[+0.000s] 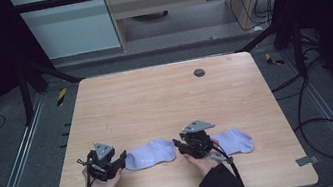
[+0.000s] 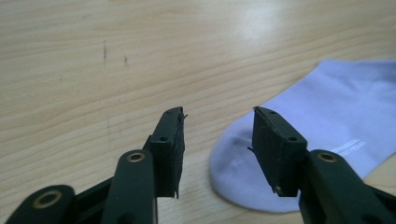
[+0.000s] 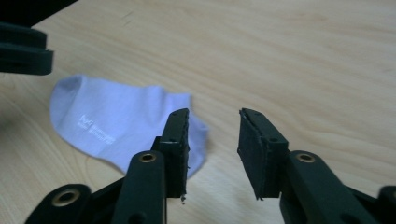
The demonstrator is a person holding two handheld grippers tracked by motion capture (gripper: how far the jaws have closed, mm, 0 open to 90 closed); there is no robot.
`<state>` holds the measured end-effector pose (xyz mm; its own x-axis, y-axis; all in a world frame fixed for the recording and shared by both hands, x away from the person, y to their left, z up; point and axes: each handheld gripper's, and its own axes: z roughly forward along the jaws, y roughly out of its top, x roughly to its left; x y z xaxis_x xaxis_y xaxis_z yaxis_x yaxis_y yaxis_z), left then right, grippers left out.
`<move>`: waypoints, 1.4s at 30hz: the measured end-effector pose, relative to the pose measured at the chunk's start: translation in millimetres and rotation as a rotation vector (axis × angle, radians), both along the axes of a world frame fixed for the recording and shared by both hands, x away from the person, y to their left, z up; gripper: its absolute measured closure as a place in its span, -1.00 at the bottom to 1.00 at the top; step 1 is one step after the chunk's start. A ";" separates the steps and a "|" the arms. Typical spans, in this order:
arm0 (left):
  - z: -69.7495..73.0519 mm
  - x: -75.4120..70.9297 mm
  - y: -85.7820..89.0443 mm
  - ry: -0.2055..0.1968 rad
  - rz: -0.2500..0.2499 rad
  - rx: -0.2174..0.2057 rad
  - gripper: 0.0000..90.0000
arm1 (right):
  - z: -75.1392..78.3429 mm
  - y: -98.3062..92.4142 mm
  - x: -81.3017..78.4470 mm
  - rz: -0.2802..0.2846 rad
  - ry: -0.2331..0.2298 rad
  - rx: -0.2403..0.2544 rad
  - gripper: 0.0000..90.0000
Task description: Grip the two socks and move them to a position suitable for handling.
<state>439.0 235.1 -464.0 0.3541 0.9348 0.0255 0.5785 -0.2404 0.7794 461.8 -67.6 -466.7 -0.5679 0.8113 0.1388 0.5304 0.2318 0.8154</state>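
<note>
On table (image 1: 154, 95), two lilac socks (image 1: 150, 155)

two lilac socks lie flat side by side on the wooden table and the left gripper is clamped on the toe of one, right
Not quite. The left gripper is not clamped on anything: the left gripper view shows its jaws standing apart, nothing between them, with the toe of the near sock lying flat on the table beyond. The rest holds: in the high view both lilac socks lie flat side by side, the other sock included.
</note>
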 end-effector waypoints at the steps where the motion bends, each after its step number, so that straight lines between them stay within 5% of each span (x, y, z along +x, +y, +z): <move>1: 2.8 -1.1 -1.2 -0.009 -0.007 -0.012 0.16 | 3.6 -6.0 0.5 -0.011 -0.007 0.004 0.35; 13: 18.2 -4.3 -35.1 -0.051 -0.127 -0.089 0.06 | 22.3 -77.3 0.6 -0.079 -0.057 0.018 -0.01; 27: 19.6 1.0 -106.1 -0.025 -0.246 -0.074 0.08 | 7.0 -164.5 -15.3 -0.185 -0.019 -0.059 0.04; 42: 0.0 8.6 -182.1 0.039 -0.354 -0.065 0.06 | -16.9 -198.0 -9.1 -0.245 0.067 -0.140 0.26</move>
